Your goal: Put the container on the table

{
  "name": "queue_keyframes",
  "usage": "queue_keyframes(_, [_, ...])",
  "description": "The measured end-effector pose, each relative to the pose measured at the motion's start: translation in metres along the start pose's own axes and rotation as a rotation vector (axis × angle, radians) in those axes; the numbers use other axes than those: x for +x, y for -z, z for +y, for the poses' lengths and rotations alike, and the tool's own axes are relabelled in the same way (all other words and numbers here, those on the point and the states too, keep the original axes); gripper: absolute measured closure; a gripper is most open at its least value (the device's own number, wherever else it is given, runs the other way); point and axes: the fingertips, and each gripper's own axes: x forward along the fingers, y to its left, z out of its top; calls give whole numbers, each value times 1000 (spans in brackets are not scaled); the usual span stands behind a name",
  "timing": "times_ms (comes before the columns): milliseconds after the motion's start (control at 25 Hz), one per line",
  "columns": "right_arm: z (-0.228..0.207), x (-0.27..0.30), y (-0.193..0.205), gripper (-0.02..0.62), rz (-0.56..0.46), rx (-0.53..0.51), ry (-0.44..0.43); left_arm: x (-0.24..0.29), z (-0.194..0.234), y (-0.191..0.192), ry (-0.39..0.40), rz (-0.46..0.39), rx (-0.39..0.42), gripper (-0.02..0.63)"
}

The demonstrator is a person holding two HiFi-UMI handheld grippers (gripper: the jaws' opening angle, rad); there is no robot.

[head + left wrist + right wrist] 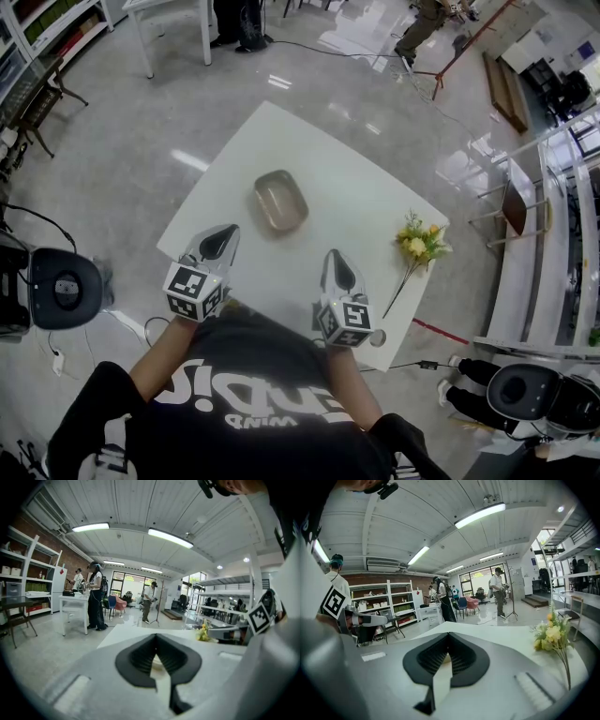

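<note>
Since the container (280, 201) sits flat on the white table (361, 202), roughly in the middle and a bit toward the far side, I'd say the job here is basically done, and that would explain why both grippers are parked at the near edge instead of reaching for anything. The left gripper (226, 233) and the right gripper (332, 258) both point toward the container from either side but are clear of it, not touching. In each gripper view the dark ribbed pads meet at their tips with nothing pinched between them, so both sets of jaws are closed and empty. Looks like a neutral resting pose to me, hands close to the body. As for the container itself: it's a shallow tub, a rectangle with rounded corners, translucent with a brownish tint, open on top and empty as far as I can tell. It rests level, nothing leaning on it, and the little bunch of yellow flowers (418, 246) lies well apart from it by the right edge.
</note>
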Motion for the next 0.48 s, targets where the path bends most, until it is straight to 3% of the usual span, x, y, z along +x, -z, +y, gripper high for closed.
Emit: queue_keyframes(480, [1, -2, 2, 597, 11, 6, 1, -2, 0, 2, -6, 2, -6, 604])
